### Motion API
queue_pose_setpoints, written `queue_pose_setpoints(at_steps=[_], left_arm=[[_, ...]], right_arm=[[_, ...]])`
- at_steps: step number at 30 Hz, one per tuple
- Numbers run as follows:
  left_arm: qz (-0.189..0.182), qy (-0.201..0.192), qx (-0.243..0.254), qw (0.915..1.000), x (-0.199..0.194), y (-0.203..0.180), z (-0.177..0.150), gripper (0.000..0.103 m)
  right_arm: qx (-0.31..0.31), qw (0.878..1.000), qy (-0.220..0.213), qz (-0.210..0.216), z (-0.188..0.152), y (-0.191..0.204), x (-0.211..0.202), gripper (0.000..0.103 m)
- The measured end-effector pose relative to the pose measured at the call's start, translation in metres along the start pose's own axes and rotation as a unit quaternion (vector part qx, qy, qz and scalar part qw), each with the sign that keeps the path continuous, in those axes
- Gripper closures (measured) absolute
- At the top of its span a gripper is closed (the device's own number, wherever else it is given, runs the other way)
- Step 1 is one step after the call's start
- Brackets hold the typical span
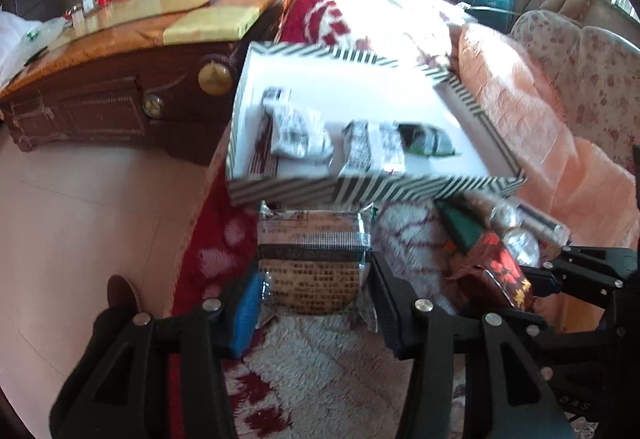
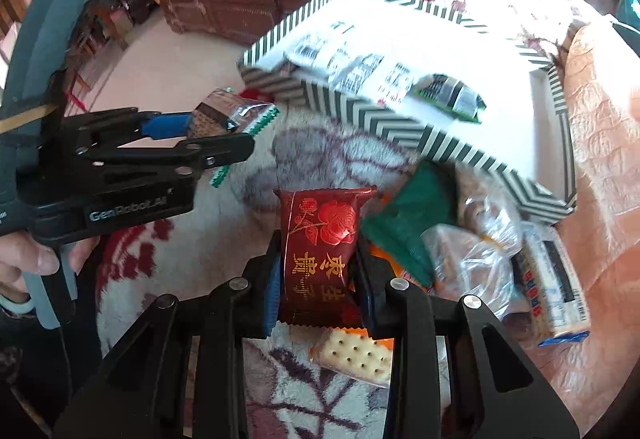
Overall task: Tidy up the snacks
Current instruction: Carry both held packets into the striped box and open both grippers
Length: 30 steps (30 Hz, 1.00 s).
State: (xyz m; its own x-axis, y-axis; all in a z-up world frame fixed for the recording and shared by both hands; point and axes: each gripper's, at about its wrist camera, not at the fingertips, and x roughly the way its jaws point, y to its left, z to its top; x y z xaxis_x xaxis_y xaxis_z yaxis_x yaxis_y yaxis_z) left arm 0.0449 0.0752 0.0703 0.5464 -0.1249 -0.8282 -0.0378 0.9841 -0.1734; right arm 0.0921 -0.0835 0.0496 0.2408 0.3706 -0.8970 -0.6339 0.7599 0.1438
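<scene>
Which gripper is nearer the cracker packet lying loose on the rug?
Right. The right gripper, shut on the red rose packet, hangs directly over the cracker packet. The left gripper, holding a brown snack packet, sits further off, up and to the side.

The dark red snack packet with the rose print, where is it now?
The dark red rose packet sits low in the right wrist view, clamped in the right gripper, above a cracker pack and left of a green packet.
</scene>
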Motion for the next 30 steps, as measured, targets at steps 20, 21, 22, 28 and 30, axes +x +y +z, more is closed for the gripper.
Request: queue_pose_setpoints(at_steps=[20,21,22,28,30], left_arm=[[0.045,-0.024,0.039,0.998,0.025,-0.017,0.075,0.05],[0.046,-0.024,0.04,0.9979,0.027,-0.017,0.078,0.05],[0.048,-0.023,0.04,0.9978,0.03,-0.017,0.08,0.05],[0.052,-0.016,0.035,0.9979,0.042,-0.015,0.089,0.05],[0.053,-0.014,0.031,0.998,0.046,-0.014,0.09,0.05]], right_arm=[[0.058,0.996,-0.063,-0.01,0.063,-0.05,-0.016,0.073],[0.061,0.996,-0.063,-0.01,0.066,-0.053,-0.014,0.073],[0.062,0.996,-0.063,-0.01,0.069,-0.056,-0.011,0.073],[0.075,0.995,-0.065,-0.007,0.079,-0.069,-0.001,0.073],[0.074,0.995,-0.066,-0.009,0.08,-0.07,-0.001,0.073]])
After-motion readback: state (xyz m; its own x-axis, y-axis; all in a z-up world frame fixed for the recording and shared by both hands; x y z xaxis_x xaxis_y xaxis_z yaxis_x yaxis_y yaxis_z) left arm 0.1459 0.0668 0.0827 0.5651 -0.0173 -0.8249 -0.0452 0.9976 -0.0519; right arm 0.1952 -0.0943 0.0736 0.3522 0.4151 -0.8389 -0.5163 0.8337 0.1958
